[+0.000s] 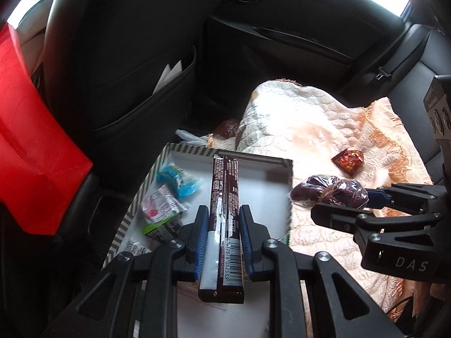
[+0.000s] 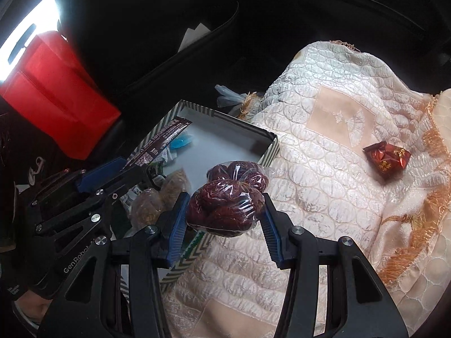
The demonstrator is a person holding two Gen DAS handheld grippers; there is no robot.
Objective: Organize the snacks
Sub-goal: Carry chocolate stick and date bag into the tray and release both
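Observation:
My left gripper is shut on a long brown snack bar, held over the white striped-rim box. The same bar and the left gripper show at the left of the right wrist view. My right gripper is shut on a clear bag of dark red dates, held above the box's near right rim. In the left wrist view that bag hangs beside the box with the right gripper on it. A red wrapped candy lies on the cream quilt.
Inside the box lie a blue packet, a pink and green packet and brownish bags. A red cloth bag hangs at the left. A dark seat back and car door stand beyond.

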